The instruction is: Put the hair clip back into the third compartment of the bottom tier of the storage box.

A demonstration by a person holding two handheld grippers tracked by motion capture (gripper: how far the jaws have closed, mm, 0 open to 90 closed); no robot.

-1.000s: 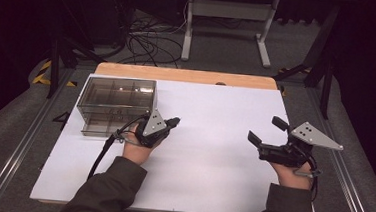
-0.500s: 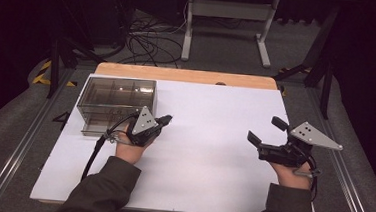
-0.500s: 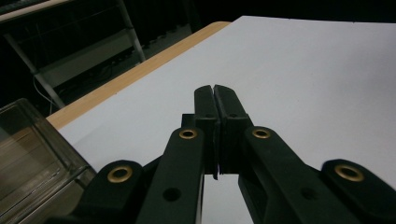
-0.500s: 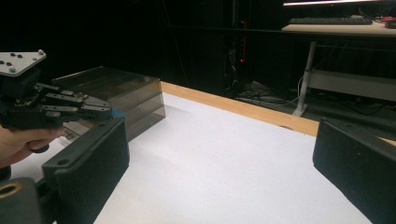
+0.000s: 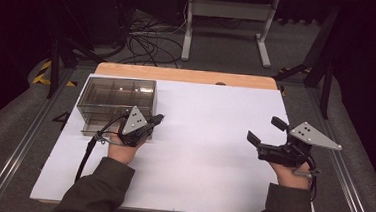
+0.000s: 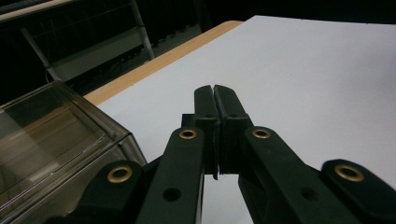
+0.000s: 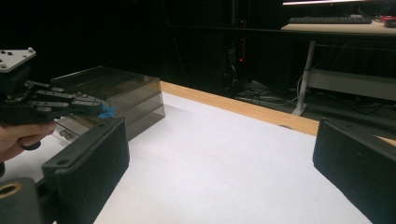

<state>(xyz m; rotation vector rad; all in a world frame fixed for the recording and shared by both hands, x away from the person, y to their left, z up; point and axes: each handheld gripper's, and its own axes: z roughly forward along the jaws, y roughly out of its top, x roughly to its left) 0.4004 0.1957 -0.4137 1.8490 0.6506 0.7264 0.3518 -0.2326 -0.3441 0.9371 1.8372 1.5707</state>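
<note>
The smoky, see-through plastic drawer box (image 5: 117, 105) sits at the white table's (image 5: 209, 137) far left. The left gripper (image 5: 157, 119) hovers just beside its front right corner, its 2 jaws pressed together around nothing, seemingly ready to nudge a drawer. The right gripper (image 5: 264, 132) waits well apart, jaws spread wide, empty.

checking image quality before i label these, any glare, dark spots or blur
High view: the white table is evenly lit, the floor beyond falls to black, and the box shows no strong glare. Left gripper view: the shut left gripper is sharp, its near links soft. Right gripper view: dark background, and the right gripper pads are blurred.
</note>
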